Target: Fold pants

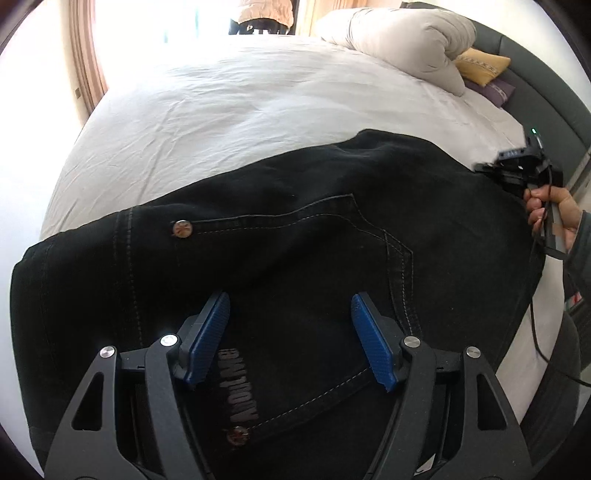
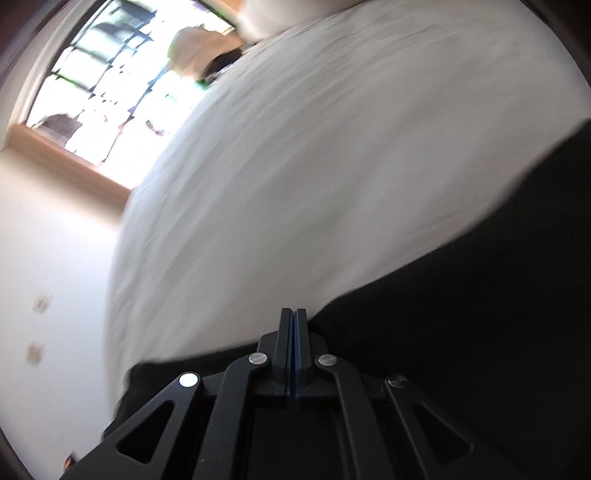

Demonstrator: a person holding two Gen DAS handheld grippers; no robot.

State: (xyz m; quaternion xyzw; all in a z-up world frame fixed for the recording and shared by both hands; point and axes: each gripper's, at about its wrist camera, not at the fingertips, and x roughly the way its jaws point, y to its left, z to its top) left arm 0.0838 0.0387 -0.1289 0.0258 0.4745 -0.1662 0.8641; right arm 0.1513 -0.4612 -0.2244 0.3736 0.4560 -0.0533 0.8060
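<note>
Black denim pants [image 1: 295,229] lie folded on the white bed sheet [image 1: 221,110], seat side up, with a back pocket and metal rivets showing. My left gripper [image 1: 290,314] is open, its blue pads [image 1: 208,336] hovering just over the pocket area with nothing between them. My right gripper [image 2: 294,321] is shut, jaws pressed together, above the black fabric's edge [image 2: 461,332]; I cannot tell whether cloth is pinched. It also shows in the left wrist view [image 1: 517,170] at the pants' far right edge, held by a hand. The right wrist view is blurred.
A rolled white duvet [image 1: 399,33] lies at the head of the bed, with a yellow cushion [image 1: 480,66] and a purple one [image 1: 495,90] beside a grey headboard [image 1: 546,92]. A person [image 1: 264,14] stands by the bright window beyond the bed.
</note>
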